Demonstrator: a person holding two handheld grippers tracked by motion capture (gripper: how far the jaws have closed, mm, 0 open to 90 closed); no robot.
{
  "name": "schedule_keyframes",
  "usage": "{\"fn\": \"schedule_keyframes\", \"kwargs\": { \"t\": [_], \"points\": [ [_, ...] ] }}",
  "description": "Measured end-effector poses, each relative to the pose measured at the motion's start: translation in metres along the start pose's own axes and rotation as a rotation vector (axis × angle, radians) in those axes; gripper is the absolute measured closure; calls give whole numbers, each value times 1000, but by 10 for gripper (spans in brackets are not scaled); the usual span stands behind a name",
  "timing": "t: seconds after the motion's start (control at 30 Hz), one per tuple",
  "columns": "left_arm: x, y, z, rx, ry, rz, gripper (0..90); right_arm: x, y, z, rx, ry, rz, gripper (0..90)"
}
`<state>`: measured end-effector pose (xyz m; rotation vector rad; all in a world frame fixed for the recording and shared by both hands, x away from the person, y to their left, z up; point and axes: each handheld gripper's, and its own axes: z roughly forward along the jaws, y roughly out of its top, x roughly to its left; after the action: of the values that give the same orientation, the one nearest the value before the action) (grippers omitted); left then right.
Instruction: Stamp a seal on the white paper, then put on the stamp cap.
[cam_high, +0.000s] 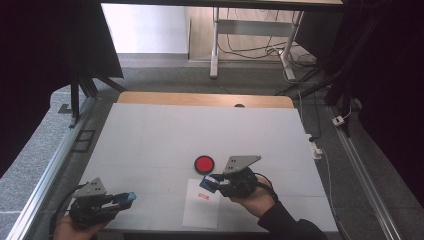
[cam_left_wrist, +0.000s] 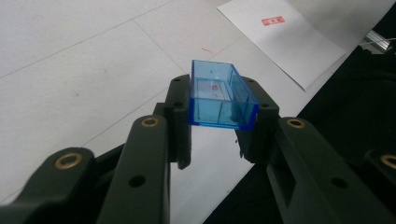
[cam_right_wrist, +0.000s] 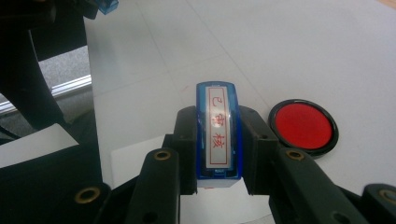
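1. The room is lying dark at both sides, with a grey floor, a second table's white legs and loose cables beyond the far edge of the bench.
2. The bench is carrying a white cover, ruled by thin seams, with a strip of bare wood showing along its far edge.
3. A white paper sheet is lying at the near edge, near its middle, bearing a small red stamp mark.
4. The right hand-held gripper is hovering over the sheet's far end, clenching a blue stamp with its red-lettered label facing the right gripper view.
5. The left hand-held gripper is sitting at the near left corner, clamping a clear blue stamp cap between its pads.
6. A round red ink pad is resting on the bench just beyond the sheet, close to the right hand-held gripper.
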<state>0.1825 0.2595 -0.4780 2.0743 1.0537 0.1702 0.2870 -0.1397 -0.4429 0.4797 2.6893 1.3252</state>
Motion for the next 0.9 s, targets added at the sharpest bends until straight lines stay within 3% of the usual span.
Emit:
{"fn": "schedule_keyframes", "kwargs": {
  "t": [0.37,0.9],
  "points": [
    [0,0,0,1,-2,-4,676,-2,2,-12,-48,-13,6,711],
    [0,1,-2,-29,-12,2,676,0,5,-18,-72,-14,-4,711]
  ]
}}
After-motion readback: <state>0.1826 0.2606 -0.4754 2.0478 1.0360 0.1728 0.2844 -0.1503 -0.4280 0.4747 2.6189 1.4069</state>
